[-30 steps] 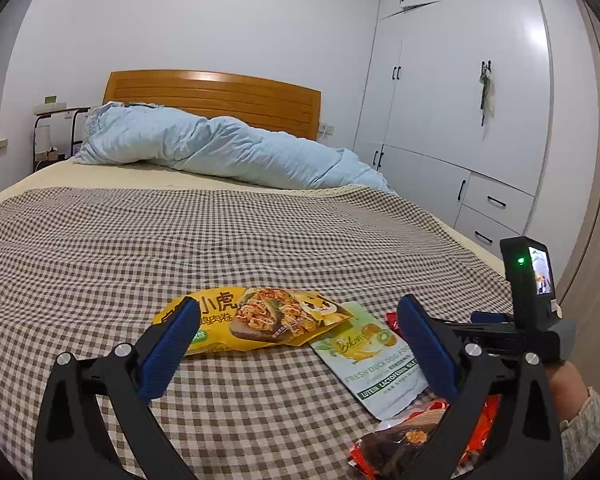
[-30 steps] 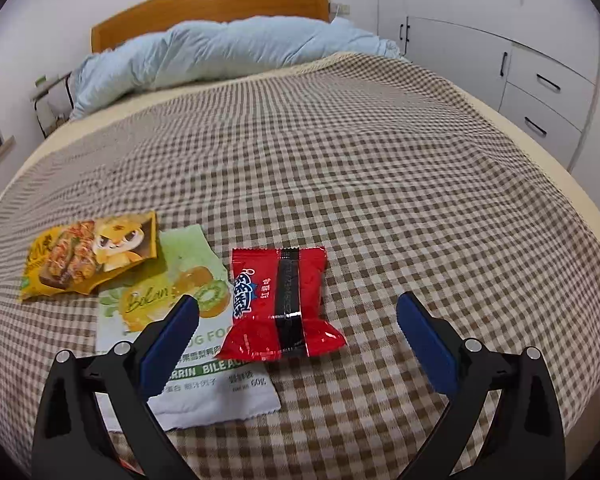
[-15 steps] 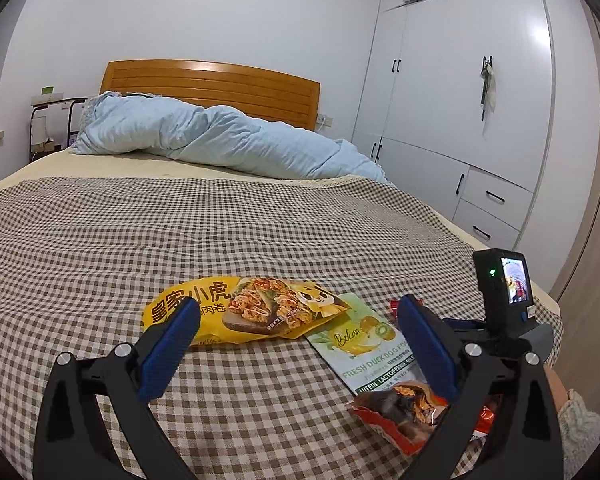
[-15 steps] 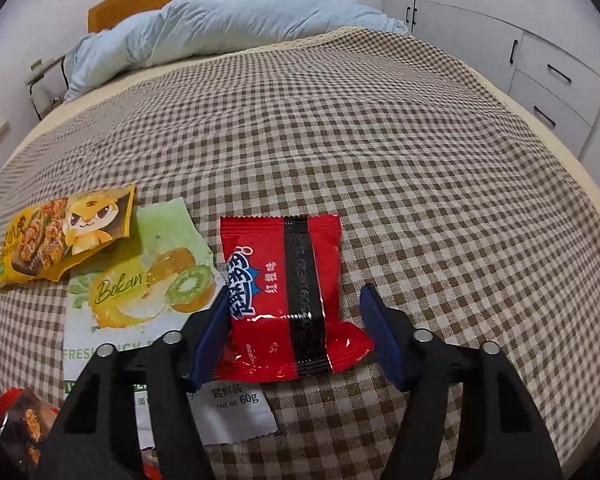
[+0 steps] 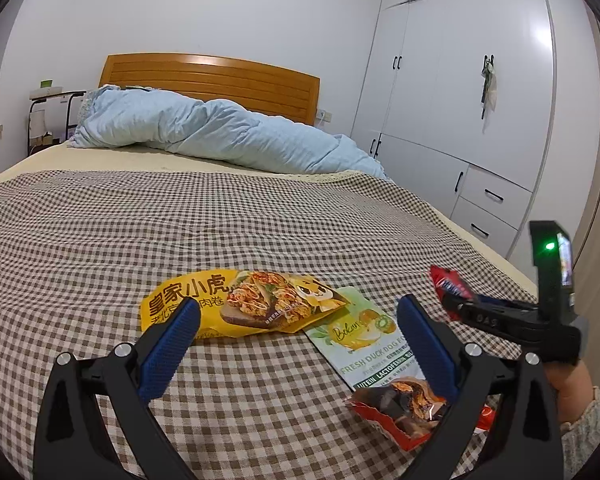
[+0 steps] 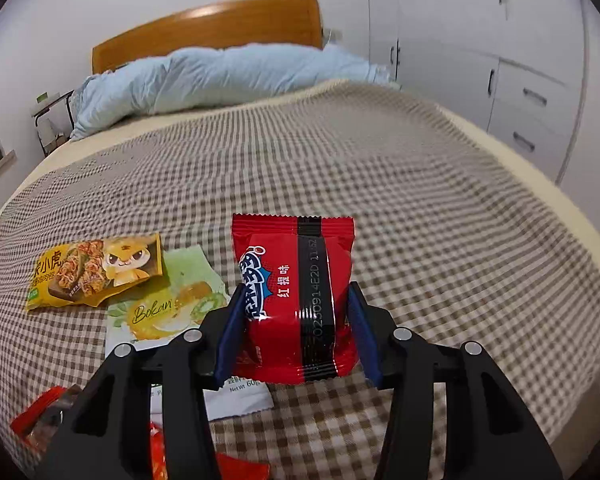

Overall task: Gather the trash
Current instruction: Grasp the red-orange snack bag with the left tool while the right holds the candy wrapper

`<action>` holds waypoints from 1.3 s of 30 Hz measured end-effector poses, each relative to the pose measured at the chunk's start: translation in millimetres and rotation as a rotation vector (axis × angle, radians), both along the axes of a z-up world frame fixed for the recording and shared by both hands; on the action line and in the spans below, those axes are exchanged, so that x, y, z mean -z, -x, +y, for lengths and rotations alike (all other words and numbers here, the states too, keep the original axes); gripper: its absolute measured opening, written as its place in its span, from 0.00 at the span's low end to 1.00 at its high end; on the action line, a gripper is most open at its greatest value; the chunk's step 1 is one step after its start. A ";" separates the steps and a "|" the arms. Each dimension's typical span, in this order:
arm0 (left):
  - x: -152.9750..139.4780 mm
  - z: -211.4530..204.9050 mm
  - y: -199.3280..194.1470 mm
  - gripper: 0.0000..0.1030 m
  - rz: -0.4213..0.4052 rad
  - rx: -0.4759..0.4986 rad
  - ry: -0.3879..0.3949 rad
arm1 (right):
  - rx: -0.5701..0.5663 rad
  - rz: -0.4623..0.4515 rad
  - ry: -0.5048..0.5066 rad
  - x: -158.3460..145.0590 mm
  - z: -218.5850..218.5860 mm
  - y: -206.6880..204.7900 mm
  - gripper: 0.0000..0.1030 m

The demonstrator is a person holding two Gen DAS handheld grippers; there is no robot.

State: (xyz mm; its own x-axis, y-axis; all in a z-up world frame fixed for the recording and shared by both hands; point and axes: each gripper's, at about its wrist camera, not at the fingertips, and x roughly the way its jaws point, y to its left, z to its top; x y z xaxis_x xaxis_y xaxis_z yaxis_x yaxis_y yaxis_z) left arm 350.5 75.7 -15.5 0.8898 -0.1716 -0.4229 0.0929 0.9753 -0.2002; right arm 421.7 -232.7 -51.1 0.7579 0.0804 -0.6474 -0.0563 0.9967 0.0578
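Note:
A red snack packet (image 6: 292, 248) stands upright between my right gripper's (image 6: 295, 304) blue pads, lifted off the checked bedspread (image 6: 420, 220); the jaws are closing and press its sides. The left wrist view shows that gripper (image 5: 460, 304) at the right with the red packet (image 5: 446, 284) sticking out in front. My left gripper (image 5: 298, 308) hangs open over the bed, holding nothing. A yellow snack bag (image 5: 236, 304), a green and white pouch (image 5: 364, 344) and a torn red-orange wrapper (image 5: 404, 404) lie under it.
A light blue duvet (image 5: 204, 132) is heaped before the wooden headboard (image 5: 220, 76). White wardrobes and drawers (image 5: 472, 120) line the right wall beside the bed's edge. A hand in a pale sleeve (image 5: 576, 404) holds the right gripper.
The right gripper's jaws came in from wide open onto the red packet and raised it off the bedspread. The left gripper stayed put and open.

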 end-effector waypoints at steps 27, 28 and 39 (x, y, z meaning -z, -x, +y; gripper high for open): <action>39.6 -85.5 7.5 0.93 0.156 0.172 -0.056 | 0.114 -0.129 -0.007 -18.6 -46.6 95.6 0.47; 43.6 -87.7 6.1 0.93 0.170 0.166 -0.059 | 0.116 -0.126 -0.016 -17.8 -48.3 94.2 0.47; 81.2 -95.8 -7.6 0.93 0.307 0.147 0.006 | 0.097 -0.133 -0.024 -17.7 -48.1 92.1 0.47</action>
State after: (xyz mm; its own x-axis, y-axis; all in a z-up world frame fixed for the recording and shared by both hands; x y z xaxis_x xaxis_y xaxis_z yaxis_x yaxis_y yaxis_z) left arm 358.1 -20.1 -96.7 0.6862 -0.2924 -0.6660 0.1672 0.9545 -0.2468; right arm 329.6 -280.8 -33.4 0.8419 0.0170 -0.5394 0.0311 0.9963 0.0799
